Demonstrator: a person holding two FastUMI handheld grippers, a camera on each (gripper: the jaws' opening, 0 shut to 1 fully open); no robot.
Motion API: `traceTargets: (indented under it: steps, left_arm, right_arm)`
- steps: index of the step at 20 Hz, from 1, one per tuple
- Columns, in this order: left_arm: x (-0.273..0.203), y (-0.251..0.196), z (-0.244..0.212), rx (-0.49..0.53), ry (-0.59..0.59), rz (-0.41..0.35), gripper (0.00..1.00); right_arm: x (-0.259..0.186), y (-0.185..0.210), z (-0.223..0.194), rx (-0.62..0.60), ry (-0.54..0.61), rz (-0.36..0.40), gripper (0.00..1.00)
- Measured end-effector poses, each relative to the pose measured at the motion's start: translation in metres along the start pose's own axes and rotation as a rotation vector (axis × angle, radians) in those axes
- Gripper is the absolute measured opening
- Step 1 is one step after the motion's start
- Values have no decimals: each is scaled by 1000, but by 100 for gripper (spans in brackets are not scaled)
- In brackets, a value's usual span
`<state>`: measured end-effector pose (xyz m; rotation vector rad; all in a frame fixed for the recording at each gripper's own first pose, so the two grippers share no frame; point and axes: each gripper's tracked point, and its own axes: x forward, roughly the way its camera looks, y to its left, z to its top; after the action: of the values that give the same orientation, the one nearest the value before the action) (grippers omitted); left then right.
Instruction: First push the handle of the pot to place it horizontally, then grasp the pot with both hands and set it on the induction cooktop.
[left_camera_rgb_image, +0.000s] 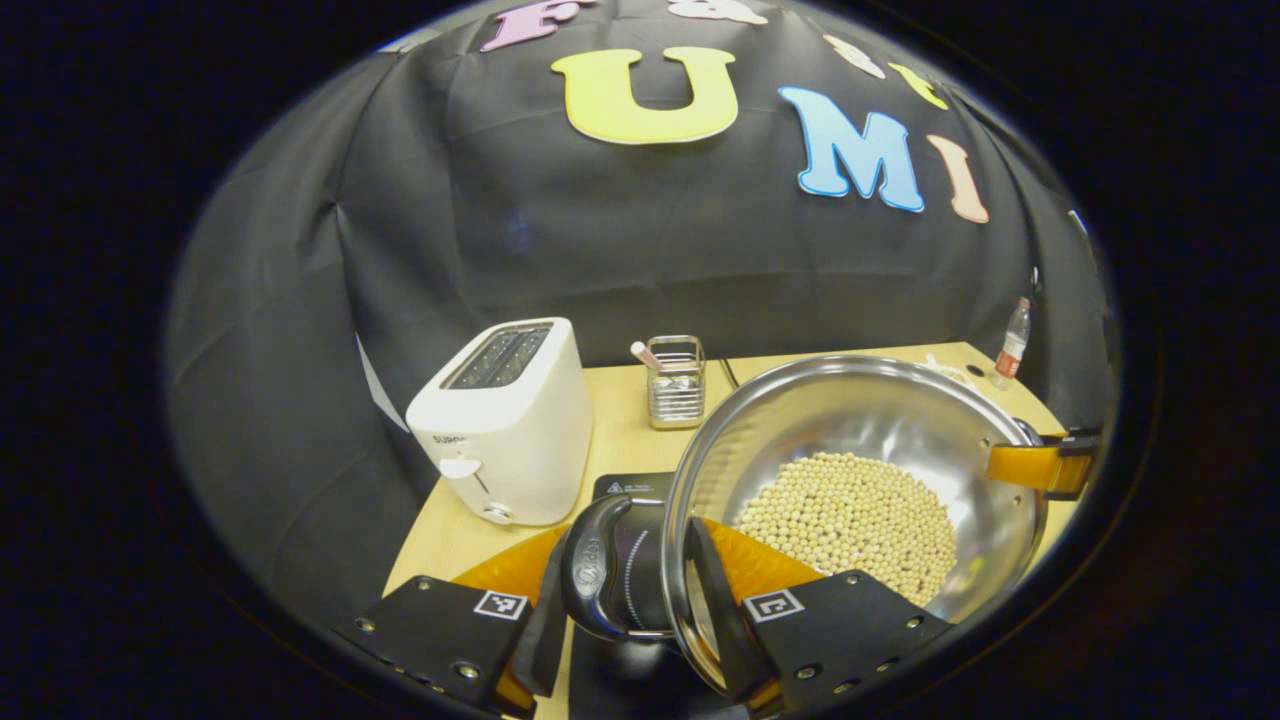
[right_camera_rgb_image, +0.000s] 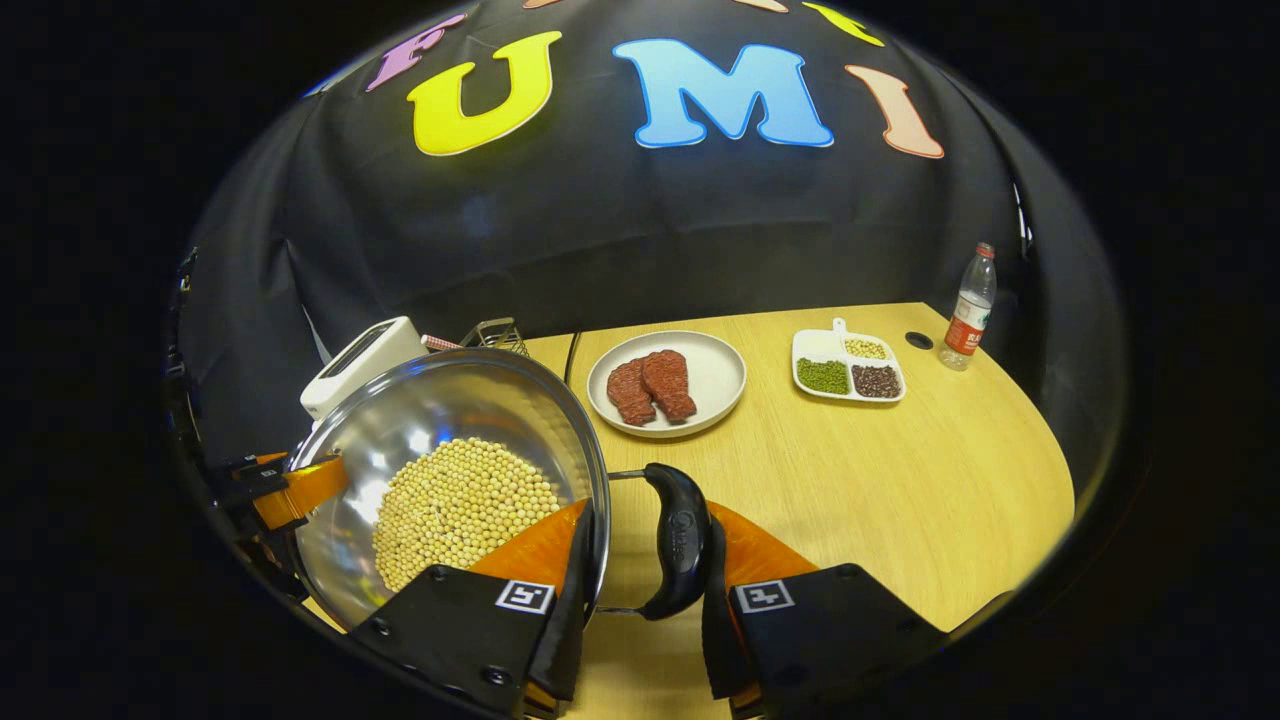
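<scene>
Open surface (right_camera_rgb_image: 900, 480) lies right of the pot (right_camera_rgb_image: 450, 450); toaster (left_camera_rgb_image: 505, 420) and utensil rack (left_camera_rgb_image: 676, 383) crowd its left, plate (right_camera_rgb_image: 715, 380) behind.

Pot (left_camera_rgb_image: 880, 440) is polished metal, mirror-glossy inside, holding matt pale beans (left_camera_rgb_image: 850, 520). Pot handles (right_camera_rgb_image: 678, 540) are glossy black plastic. Counter (right_camera_rgb_image: 900, 480) is light wood-look, smooth, low sheen. Toaster (left_camera_rgb_image: 510, 420) is smooth white plastic. Utensil holder (left_camera_rgb_image: 676, 385) is shiny metal mesh. Plate (right_camera_rgb_image: 715, 375) is smooth glossy white. Bottle (right_camera_rgb_image: 970, 310) is clear plastic. Gripper (right_camera_rgb_image: 645, 610) fingers are orange translucent plastic with matt black housings.
</scene>
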<state>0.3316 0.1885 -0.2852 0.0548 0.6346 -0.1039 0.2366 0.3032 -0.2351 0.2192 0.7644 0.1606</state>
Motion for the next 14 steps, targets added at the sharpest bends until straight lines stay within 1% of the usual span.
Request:
traceTargets:
  steps: [1, 2, 3, 4, 5, 6, 7, 8, 9, 10, 11, 12, 13, 14]
  left_arm:
    - [3, 6, -3, 2, 3, 1, 63]
    - [7, 11, -5, 1, 7, 2, 63]
    - [9, 19, -8, -3, 16, 4, 63]
    - [12, 25, -12, -10, 25, 5, 63]
    - [16, 27, -17, -15, 34, 3, 60]
    - [20, 31, -20, -24, 40, 2, 60]
    - [23, 35, -22, -31, 43, 0, 63]
    - [27, 38, -23, -34, 44, -1, 63]
    - [29, 40, -24, -35, 45, -2, 63]
    - [31, 40, -25, -35, 47, -4, 63]
    - [33, 41, -29, -37, 48, -8, 63]
    - [35, 42, -30, -42, 49, -12, 63]
    - [38, 44, -32, -43, 47, -14, 63]
    - [39, 43, -32, -39, 43, -17, 63]
  right_arm:
    - [3, 6, -2, 2, 0, -1, 48]
    - [6, 12, -6, 3, 7, -2, 51]
    - [9, 17, -9, 6, 13, 0, 48]
    - [11, 23, -12, 7, 21, 1, 48]
    - [14, 27, -14, 7, 27, 3, 51]
    - [14, 30, -18, 6, 28, 3, 52]
    - [15, 32, -20, 2, 28, 3, 51]
    - [16, 35, -22, 1, 31, 0, 48]
    - [18, 38, -24, 3, 36, -2, 51]
    - [19, 40, -26, 6, 38, -5, 52]
    - [19, 40, -27, 6, 40, -7, 48]
    - [21, 41, -28, 4, 41, -9, 51]
    - [22, 40, -28, 7, 39, -11, 51]
    - [23, 40, -28, 16, 34, -12, 48]
